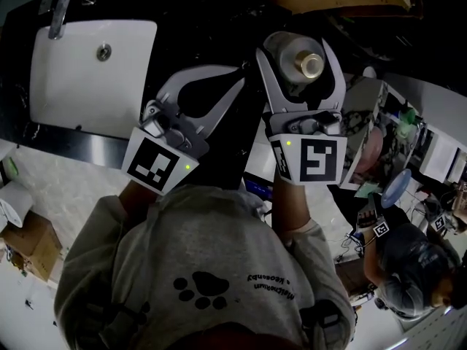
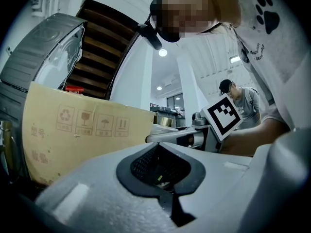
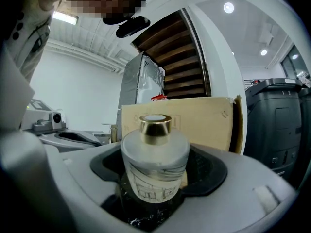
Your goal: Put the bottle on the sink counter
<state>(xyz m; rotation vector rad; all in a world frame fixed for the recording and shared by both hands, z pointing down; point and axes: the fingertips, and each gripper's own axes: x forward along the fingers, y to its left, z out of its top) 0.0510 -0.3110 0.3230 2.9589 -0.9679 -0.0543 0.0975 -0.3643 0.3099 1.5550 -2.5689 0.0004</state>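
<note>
A frosted white bottle (image 1: 290, 55) with a gold cap and a line drawing on its label (image 3: 154, 164) stands upright between the jaws of my right gripper (image 1: 298, 49), which is shut on it. It is over the black marble counter (image 1: 197, 28) to the right of the white sink basin (image 1: 87, 71); dark veined marble (image 3: 138, 220) shows right under its base, and I cannot tell whether they touch. My left gripper (image 1: 237, 79) hangs beside it to the left, over the same counter, shut with nothing in it (image 2: 163, 178).
A faucet (image 1: 58, 9) stands at the basin's far left corner. A cardboard box (image 3: 204, 125) rises behind the bottle. Another person (image 1: 416, 268) sits at the lower right among cluttered desks. A brown box (image 1: 29, 243) lies on the floor at the left.
</note>
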